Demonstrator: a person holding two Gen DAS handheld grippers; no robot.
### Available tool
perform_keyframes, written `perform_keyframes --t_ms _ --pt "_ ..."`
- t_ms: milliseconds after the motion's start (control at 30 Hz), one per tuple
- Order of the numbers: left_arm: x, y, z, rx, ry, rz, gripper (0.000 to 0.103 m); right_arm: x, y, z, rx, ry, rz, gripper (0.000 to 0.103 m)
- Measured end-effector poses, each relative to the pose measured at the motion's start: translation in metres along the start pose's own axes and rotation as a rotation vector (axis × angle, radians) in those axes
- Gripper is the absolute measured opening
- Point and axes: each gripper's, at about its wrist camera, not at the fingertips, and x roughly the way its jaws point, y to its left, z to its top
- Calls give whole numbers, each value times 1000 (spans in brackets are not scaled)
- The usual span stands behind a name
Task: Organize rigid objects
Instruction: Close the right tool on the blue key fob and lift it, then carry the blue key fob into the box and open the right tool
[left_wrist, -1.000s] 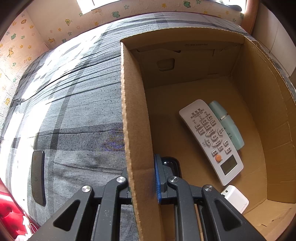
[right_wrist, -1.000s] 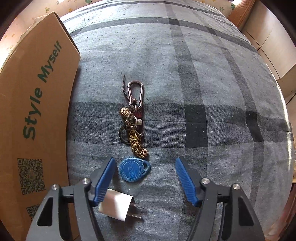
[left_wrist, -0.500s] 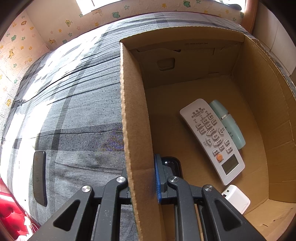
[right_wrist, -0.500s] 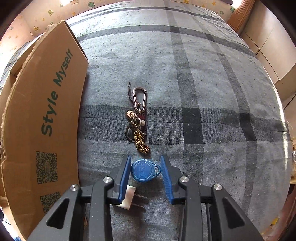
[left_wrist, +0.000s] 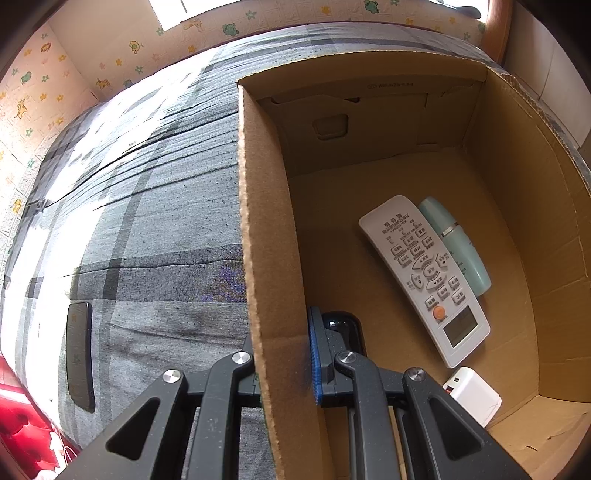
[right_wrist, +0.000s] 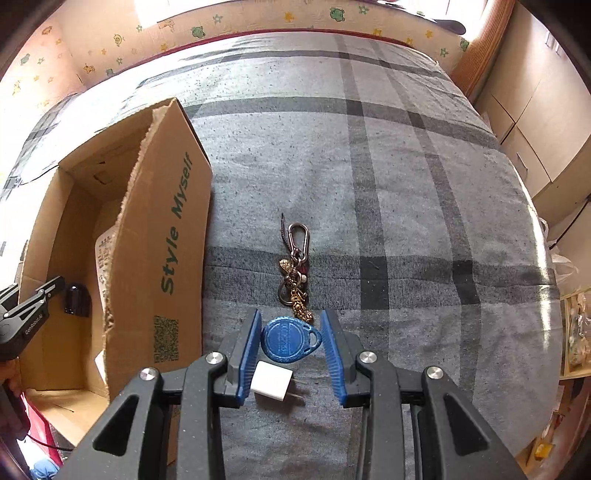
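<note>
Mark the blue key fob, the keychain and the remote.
blue key fob (right_wrist: 287, 340), right wrist view, disc centre.
keychain (right_wrist: 297, 236), right wrist view, carabiner.
remote (left_wrist: 424, 273), left wrist view, button pad.

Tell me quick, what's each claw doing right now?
Left gripper: shut on the cardboard box wall.
Right gripper: shut on the blue key fob.

white charger (left_wrist: 474, 395) partly behind gripper arm, remote (right_wrist: 104, 254) mostly hidden by box wall (right_wrist: 159, 258)

"Style Myself" in green on cardboard box (right_wrist: 162, 236) outer wall, QR code (right_wrist: 165, 339) printed below.
</note>
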Motion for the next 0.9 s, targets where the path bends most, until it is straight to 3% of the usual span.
perform_keyframes --t_ms 467,900 --pt "-1 0 -2 -2 -5 -3 15 -40 35 20 -56 -67 22 35" --pt "0 2 -1 -3 -3 -11 15 -57 91 25 -147 -86 81 35"
